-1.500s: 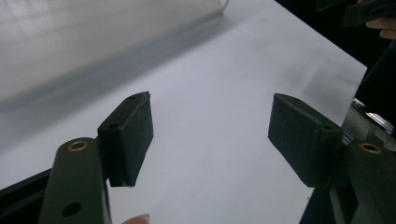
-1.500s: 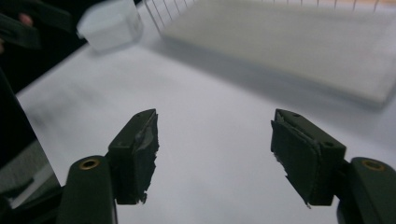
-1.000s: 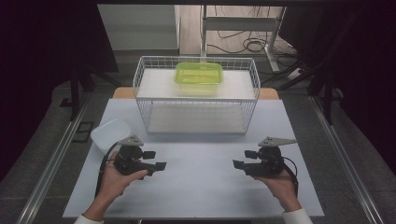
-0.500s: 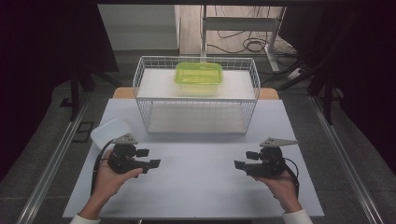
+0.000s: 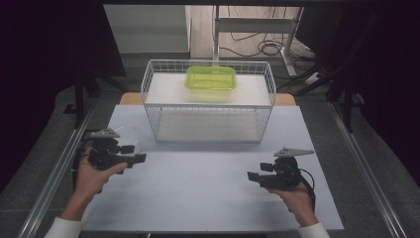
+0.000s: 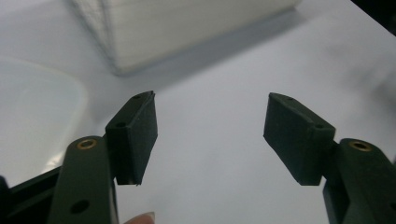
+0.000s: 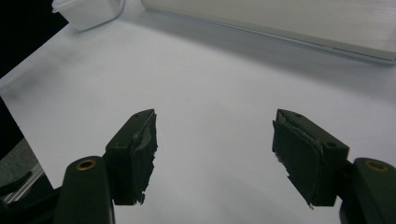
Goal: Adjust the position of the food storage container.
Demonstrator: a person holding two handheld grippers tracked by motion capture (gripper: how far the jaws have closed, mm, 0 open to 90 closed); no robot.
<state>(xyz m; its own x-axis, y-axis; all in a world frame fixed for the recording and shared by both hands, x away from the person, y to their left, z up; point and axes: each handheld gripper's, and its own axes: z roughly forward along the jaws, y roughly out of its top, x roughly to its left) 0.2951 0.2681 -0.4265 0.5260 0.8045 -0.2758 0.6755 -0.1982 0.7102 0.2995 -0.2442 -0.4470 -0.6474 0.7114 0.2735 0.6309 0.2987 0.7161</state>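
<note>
Left gripper (image 5: 133, 158), jaws wide but just been narrowing, nothing between, hovers beside the translucent white plastic lid (image 5: 126, 136), likely its target. Right gripper (image 5: 253, 176), wide and empty, waits well apart over the white table (image 5: 198, 188). Lime-green plastic container (image 5: 210, 83) sits atop the white wire basket (image 5: 208, 106).

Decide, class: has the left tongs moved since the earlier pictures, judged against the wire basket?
Yes. The left tongs has drifted left, away from the wire basket, toward the table's left edge beside the clear container. Its jaws have just been closing slightly, nothing between them.
</note>
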